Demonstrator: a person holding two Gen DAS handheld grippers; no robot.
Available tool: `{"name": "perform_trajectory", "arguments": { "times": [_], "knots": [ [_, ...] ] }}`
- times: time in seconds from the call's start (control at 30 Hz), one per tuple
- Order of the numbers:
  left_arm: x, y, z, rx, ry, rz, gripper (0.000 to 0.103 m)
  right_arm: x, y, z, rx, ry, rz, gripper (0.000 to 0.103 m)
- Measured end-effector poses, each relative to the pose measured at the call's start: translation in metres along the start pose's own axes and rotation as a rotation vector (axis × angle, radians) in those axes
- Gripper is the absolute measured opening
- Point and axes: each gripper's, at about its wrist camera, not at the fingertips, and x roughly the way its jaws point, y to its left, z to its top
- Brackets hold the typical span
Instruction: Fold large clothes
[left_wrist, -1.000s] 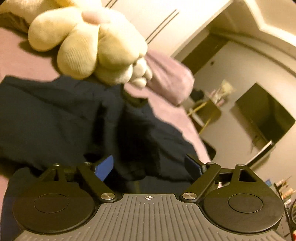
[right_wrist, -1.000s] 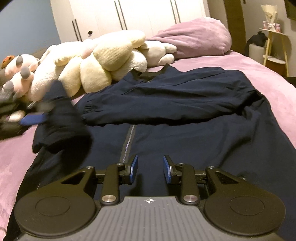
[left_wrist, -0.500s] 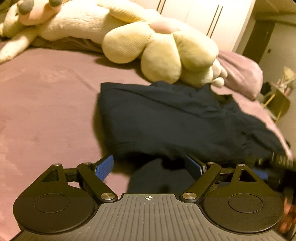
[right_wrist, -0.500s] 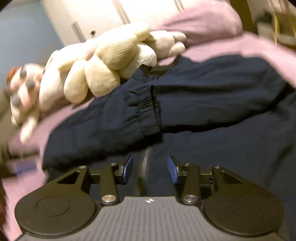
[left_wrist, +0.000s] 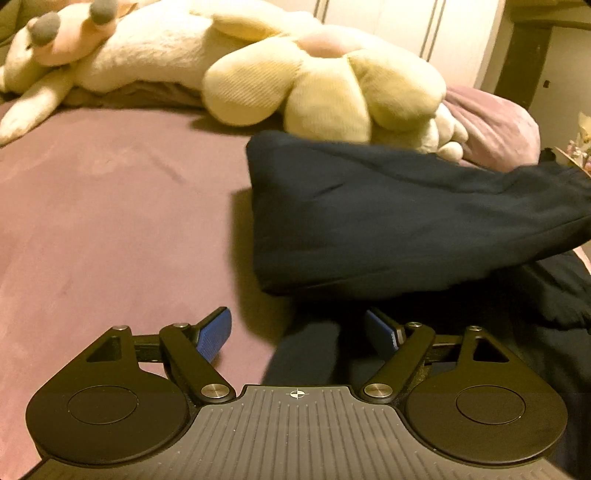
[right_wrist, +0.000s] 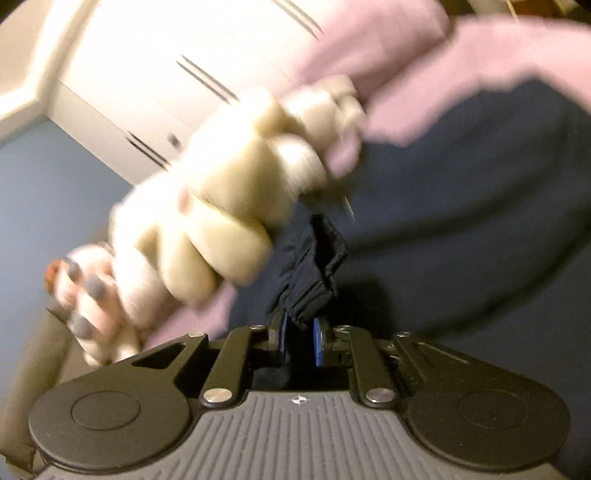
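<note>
A: Folding status: the dark jacket (left_wrist: 388, 218) lies on the bed (left_wrist: 110, 206) ahead of the left gripper (left_wrist: 298, 331), one sleeve laid across its body.

B: Left gripper spread, empty. Right gripper (right_wrist: 299, 341) pinches the cuff (right_wrist: 317, 273). Judged remaining: second sleeve, body folds. Plush toys (left_wrist: 325, 81) lie beyond.

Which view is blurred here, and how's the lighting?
Right wrist view: heavy motion smear on the plush toys and bedspread; only the right tongs, shut on the navy garment, stay sharp. Left wrist view: mostly sharp, mild blur, warm yellow cast, dark shadow under the garment's fold.
</note>
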Motion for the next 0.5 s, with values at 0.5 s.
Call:
{"name": "perform_trajectory", "arguments": {
  "times": [0.5],
  "knots": [
    [0.059,-0.04,0.012,0.046,0.086,0.034,0.068,-0.01,-0.106,0.048,-0.017,-0.031,-0.369,0.02]
  ]
}}
